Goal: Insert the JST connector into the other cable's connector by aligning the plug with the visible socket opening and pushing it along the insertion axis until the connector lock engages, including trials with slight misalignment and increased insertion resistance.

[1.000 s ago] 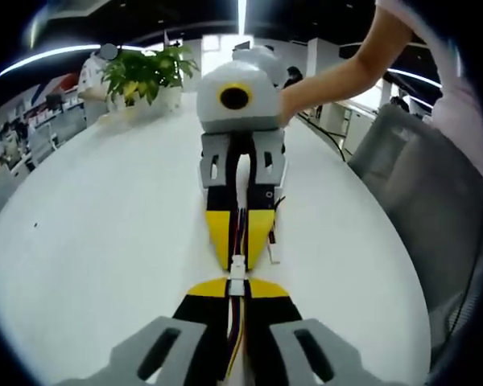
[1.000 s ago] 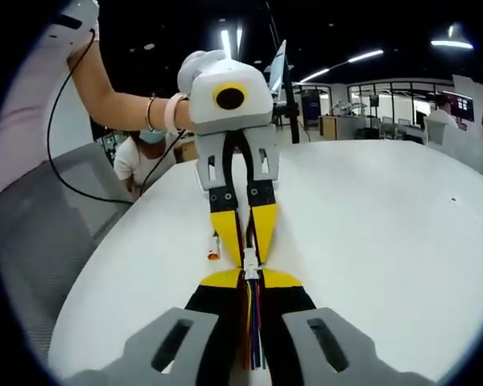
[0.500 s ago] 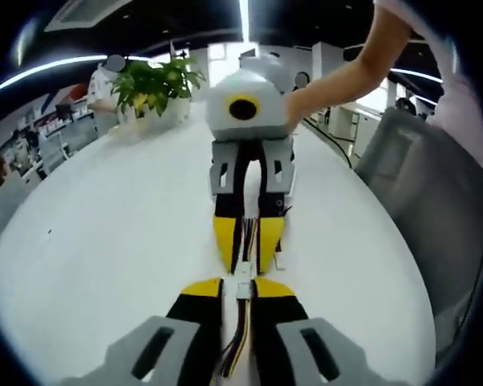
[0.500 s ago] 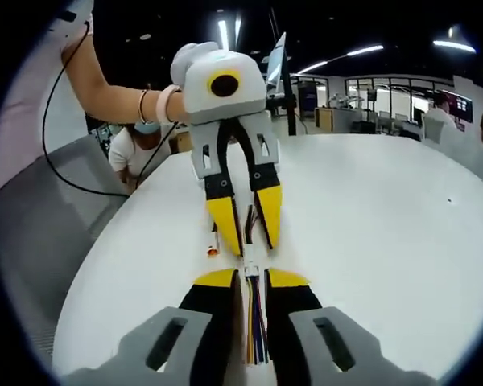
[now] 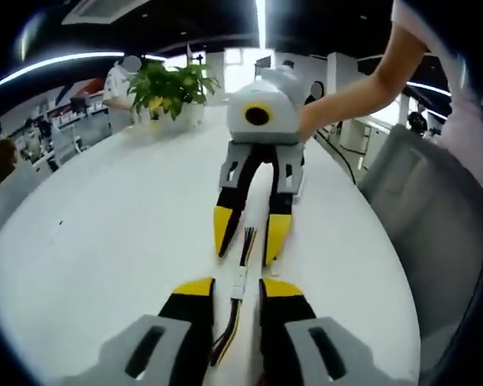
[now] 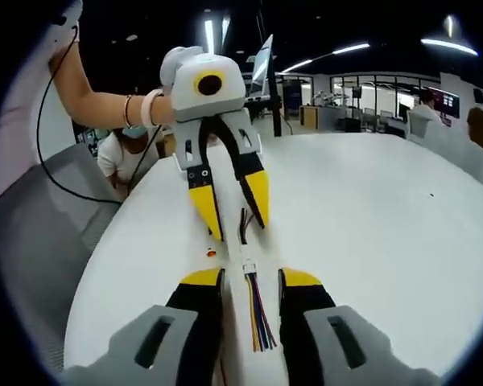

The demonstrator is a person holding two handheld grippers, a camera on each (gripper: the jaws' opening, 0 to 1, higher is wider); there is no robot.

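On the white counter [image 5: 105, 233] the two cables lie end to end between the two claws, and both claws stand open with nothing in their grip. In the left gripper view the left claw [image 5: 238, 287] has its yellow-tipped jaws spread to either side of a small white JST connector [image 5: 239, 281], whose coloured wires [image 5: 229, 330] trail back between the jaws without touching them; the right claw [image 5: 252, 235] faces it from across the counter, jaws likewise parted around the other cable's wires [image 5: 247, 238]. In the right gripper view the right claw [image 6: 252, 277] straddles the white connector [image 6: 249, 268] and its fan of multicoloured wires [image 6: 259, 322], and the left claw [image 6: 233, 201] hangs opposite, open and apart from the cable. Whether plug and socket are fully mated and locked cannot be told at this size; they lie in line and look joined or nearly so. As a judgement, the connector is very light and its plastic housing stiff but small and slippery, while the thin wires are limp and would buckle or pull out of their crimps if pushed or tugged. Any regrasp is best taken on the flat sides of the housing itself, square to the insertion axis, not on the wires.
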